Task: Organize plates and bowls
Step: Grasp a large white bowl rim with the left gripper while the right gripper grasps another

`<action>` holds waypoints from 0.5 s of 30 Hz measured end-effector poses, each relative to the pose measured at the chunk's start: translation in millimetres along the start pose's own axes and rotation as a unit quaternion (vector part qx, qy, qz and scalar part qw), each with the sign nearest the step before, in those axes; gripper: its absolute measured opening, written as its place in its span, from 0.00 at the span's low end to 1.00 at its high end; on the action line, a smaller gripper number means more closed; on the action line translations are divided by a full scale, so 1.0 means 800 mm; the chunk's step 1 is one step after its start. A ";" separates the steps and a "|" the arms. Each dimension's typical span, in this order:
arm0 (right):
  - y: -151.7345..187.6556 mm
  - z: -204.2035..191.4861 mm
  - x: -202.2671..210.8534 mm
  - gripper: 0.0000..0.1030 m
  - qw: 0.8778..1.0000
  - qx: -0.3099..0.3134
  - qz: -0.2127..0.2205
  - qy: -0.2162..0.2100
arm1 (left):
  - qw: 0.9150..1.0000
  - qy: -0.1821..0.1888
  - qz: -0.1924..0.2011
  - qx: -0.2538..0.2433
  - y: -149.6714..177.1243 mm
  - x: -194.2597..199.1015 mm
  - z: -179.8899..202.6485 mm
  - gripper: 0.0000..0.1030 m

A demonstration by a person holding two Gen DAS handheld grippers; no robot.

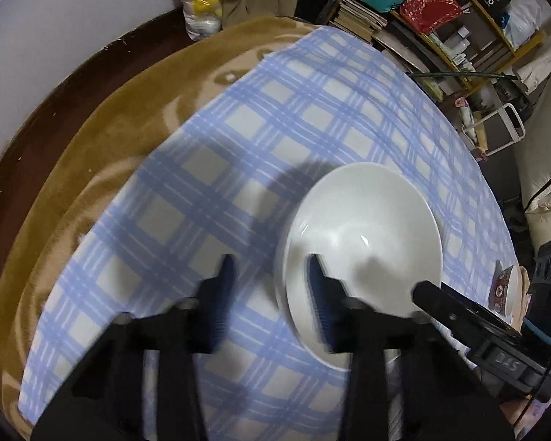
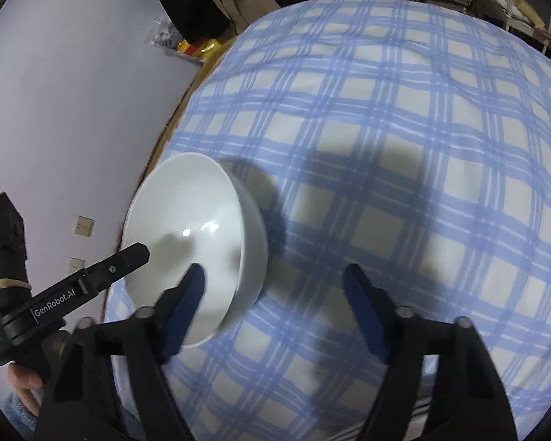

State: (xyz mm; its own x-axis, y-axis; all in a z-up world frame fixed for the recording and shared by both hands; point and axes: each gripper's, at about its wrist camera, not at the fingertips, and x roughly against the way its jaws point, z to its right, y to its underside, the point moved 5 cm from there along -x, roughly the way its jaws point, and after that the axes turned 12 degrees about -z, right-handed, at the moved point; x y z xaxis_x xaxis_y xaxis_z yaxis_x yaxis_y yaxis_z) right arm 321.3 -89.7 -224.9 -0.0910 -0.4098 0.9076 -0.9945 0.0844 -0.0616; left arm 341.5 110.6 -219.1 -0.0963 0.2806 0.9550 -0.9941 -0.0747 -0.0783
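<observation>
Both grippers are hanging wide apart, gripping nothing. The left gripper (image 1: 272, 268) is straddling the bowl (image 1: 363, 246) rim at its 8 o'clock; the right gripper (image 2: 275, 275) straddles the opposite side. A patterned dish (image 1: 505, 288) sits at 3 o'clock, unstacked. Sorting seems barely begun.

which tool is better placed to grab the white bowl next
Probably either. The left tool is open, its right finger over the white bowl rim. The right tool is open too, its left finger over the rim.
</observation>
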 end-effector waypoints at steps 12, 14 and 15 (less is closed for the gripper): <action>0.013 -0.024 0.005 0.17 0.999 0.045 0.003 0.023 | 0.999 -0.011 0.019 -0.039 0.013 -0.001 0.022 0.08; 0.018 -0.018 0.019 0.16 0.999 0.038 0.012 0.013 | 0.999 -0.015 0.021 -0.030 0.018 -0.001 0.026 0.08; 0.019 -0.019 0.024 0.16 0.999 0.038 0.017 0.011 | 0.999 -0.016 0.023 -0.027 0.020 -0.001 0.030 0.09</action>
State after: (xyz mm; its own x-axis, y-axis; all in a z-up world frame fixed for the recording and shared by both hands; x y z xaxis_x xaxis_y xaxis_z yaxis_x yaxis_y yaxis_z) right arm 305.3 -82.8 -202.2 -0.1236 -0.3869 0.9138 -0.9921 0.0285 -0.1222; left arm 326.7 86.3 -214.4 -0.1406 0.2468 0.9588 -0.9901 -0.0352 -0.1361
